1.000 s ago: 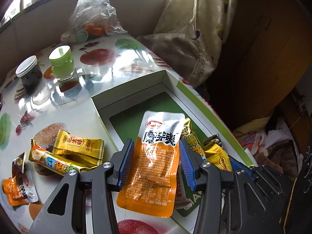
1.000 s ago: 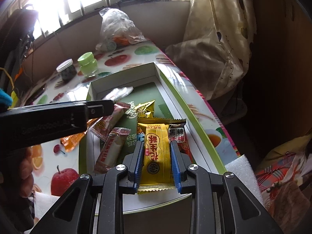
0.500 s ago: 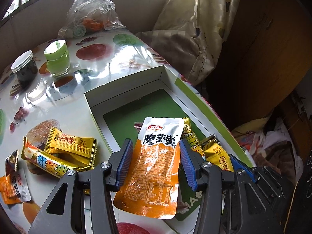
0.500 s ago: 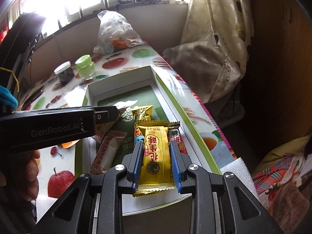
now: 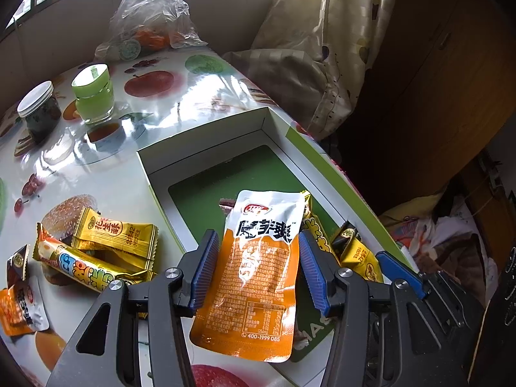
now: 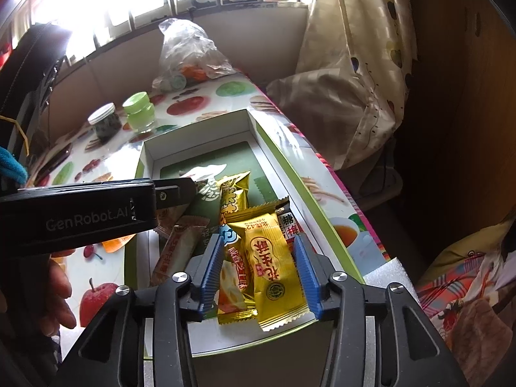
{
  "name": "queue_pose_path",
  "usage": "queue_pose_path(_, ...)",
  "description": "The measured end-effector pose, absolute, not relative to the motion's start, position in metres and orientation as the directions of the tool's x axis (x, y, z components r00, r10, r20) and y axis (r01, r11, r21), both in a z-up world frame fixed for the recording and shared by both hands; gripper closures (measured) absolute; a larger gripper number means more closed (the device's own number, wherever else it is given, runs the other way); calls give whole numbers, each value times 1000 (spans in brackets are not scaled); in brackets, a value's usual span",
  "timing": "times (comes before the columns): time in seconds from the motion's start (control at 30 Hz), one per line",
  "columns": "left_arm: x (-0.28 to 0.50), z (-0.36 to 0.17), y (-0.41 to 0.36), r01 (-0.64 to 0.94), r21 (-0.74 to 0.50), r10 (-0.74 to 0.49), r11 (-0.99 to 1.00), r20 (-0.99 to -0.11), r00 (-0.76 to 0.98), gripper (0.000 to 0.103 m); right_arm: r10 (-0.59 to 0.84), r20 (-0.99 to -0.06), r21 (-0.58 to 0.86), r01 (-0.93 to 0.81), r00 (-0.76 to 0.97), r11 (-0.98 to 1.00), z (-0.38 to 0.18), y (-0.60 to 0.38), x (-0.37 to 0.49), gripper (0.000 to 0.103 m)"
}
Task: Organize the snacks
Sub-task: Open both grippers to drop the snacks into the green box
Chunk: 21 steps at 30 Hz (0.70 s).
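The right tool (image 6: pixel 259 269) is opening; its pads no longer press the yellow snack pack (image 6: pixel 274 264), which lies in the white box (image 6: pixel 309 193). The left tool (image 5: pixel 254 271) is also opening around the orange pouch (image 5: pixel 254 277), above the box's near edge on the tabletop (image 5: pixel 106 177).

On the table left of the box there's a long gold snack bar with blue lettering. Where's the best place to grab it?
Grip the long gold snack bar across its narrow middle, coming from above. It lies flat and slanted, partly over the gold peanut candy packet, so turn the jaws square to its length.
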State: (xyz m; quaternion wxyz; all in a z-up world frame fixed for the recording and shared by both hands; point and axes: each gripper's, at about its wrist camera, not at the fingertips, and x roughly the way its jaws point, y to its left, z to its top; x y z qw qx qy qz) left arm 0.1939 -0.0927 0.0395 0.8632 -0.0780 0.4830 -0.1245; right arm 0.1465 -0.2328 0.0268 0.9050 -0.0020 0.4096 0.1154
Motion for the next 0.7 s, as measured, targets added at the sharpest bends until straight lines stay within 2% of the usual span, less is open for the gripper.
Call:
queue_pose_path(0.27, 187, 47, -93, 145, -272, -307, 951, -798, 519, 50, 198, -735, 87, -200, 648, 976, 31, -233, 140, 53)
queue_pose_path(0.7, 162, 66, -83, 141, -257, -291, 956, -769, 569, 50, 188, -716, 87, -182, 672, 980, 45, -235, 125, 52)
